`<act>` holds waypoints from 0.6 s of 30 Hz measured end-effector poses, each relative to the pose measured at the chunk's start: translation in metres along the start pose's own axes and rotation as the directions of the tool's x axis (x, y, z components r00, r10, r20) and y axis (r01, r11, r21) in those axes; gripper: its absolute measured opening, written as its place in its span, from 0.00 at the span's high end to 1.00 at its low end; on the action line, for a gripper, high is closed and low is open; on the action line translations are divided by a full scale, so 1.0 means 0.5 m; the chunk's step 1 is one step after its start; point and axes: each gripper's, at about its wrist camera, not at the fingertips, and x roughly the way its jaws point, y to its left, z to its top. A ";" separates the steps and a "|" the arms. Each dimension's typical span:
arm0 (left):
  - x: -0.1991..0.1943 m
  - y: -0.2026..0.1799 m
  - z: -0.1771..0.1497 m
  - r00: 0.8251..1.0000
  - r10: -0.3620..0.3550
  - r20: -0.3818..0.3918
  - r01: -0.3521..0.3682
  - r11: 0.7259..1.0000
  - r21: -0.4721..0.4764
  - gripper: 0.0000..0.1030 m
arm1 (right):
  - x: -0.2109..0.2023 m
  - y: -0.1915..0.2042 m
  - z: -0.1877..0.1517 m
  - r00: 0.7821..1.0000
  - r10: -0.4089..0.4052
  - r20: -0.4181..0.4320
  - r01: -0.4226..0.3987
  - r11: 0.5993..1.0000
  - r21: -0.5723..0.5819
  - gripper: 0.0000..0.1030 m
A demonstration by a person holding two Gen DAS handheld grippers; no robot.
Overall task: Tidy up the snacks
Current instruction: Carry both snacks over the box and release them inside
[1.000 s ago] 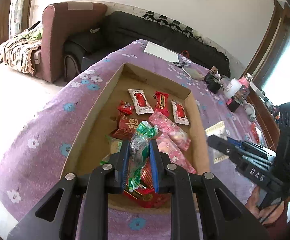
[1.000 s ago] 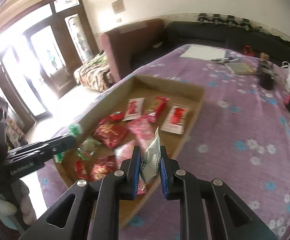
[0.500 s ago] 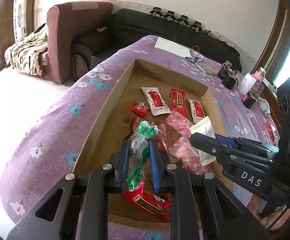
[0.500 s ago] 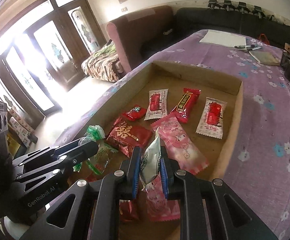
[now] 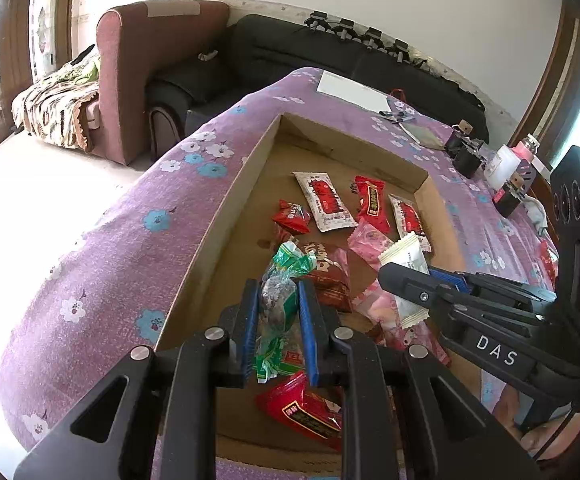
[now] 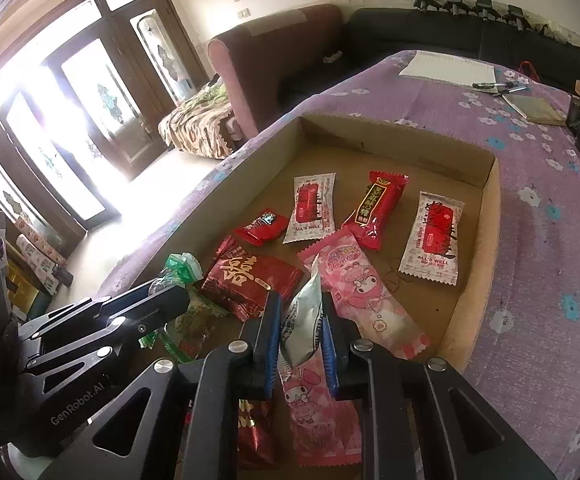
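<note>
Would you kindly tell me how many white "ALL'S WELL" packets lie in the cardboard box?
2: one white "ALL'S WELL" packet mid-box, another beside the cardboard box's right wall. Others may hide beneath snacks.

- The left gripper [image 5: 277,320] is showing matte black plastic arms with triangular cut-outs, each one carrying two round silver screw heads
- Its fingers [image 5: 249,320] are wearing ribbed blue pads on the inner faces
- The right gripper [image 6: 302,336] is showing the same black frame, silver screws and blue-lined fingers [image 6: 271,340]
- Seen from the left wrist, the right gripper's side is bearing white letters "DAS", and its tall black housing is carrying three round lenses and a small green light
- Seen from the right wrist, the left gripper's side is bearing pale lettering "GenRobot.AI", with three round lenses on its grey-black housing
</note>
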 end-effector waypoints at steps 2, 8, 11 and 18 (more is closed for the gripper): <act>0.002 0.001 0.000 1.000 0.003 -0.003 -0.003 1.000 0.000 0.84 | 0.002 0.000 0.000 1.000 0.000 -0.002 0.000 1.000 0.001 0.82; 0.009 0.004 0.001 1.000 0.007 -0.008 -0.007 1.000 -0.010 0.84 | 0.007 0.001 0.001 1.000 -0.012 0.003 0.012 1.000 -0.003 0.82; 0.010 0.008 0.001 1.000 0.012 -0.008 -0.012 1.000 -0.023 0.84 | 0.008 0.001 -0.001 1.000 -0.013 0.003 0.013 1.000 0.000 0.81; 0.015 0.012 -0.001 1.000 0.018 -0.012 -0.018 0.999 -0.031 0.83 | 0.009 -0.006 0.000 1.000 -0.018 0.011 0.018 1.000 0.008 0.80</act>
